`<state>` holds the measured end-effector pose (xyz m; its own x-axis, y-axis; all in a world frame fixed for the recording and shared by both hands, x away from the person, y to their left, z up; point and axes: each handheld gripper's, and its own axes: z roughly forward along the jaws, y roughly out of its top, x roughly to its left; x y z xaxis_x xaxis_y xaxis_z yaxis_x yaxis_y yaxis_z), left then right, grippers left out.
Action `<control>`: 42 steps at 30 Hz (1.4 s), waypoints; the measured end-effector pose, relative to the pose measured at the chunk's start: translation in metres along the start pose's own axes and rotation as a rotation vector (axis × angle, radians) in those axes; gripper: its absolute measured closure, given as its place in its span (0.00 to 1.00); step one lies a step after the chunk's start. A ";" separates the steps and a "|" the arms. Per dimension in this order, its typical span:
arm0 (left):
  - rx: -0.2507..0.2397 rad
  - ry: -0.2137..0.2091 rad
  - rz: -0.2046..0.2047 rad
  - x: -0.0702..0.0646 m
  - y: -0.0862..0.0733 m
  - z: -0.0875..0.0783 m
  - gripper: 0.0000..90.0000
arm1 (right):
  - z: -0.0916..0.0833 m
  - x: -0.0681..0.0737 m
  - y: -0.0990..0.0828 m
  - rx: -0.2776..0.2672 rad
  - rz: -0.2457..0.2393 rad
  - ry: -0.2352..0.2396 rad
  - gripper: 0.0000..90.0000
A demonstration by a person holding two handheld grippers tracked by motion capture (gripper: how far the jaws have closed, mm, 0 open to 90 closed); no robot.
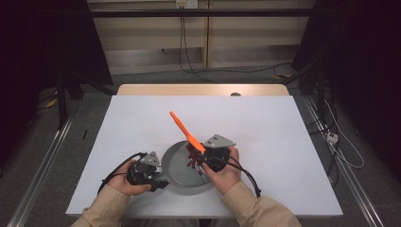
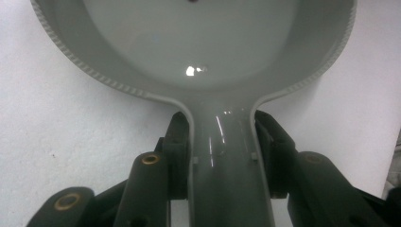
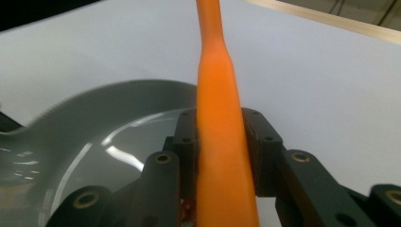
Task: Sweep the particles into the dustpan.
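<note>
While the white bench (image 1: 265,123) carries the grey pan (image 2: 222,47), the left gripper (image 1: 144,174) has its jaws pinching the pan's handle, and the right gripper (image 1: 208,158) clamps an orange spatula (image 3: 220,142) (blade apparently down in the pan); stirring seems underway, calling next for a steady sweep.

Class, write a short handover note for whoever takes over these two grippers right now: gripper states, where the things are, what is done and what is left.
Left gripper: shut on the handle of the grey pan, which sits on the white table in front of the person.
Right gripper: shut on the orange utensil, held tilted over the pan's right side, its free end pointing up and away.
Done: pan steadied, utensil picked up.
Left: probably working the utensil in the pan. Something red sits below the right gripper; too small to identify.
</note>
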<state>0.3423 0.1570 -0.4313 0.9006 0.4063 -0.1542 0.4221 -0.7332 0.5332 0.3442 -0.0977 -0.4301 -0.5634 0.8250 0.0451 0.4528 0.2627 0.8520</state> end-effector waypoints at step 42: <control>0.013 -0.024 0.020 -0.011 0.002 0.003 0.69 | -0.024 -0.029 -0.022 -0.038 0.056 -0.066 0.78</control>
<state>0.3340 0.1497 -0.4308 0.9109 0.3789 -0.1635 0.4054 -0.7478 0.5257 0.3342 -0.1396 -0.4382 -0.4905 0.8694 0.0594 0.4550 0.1974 0.8683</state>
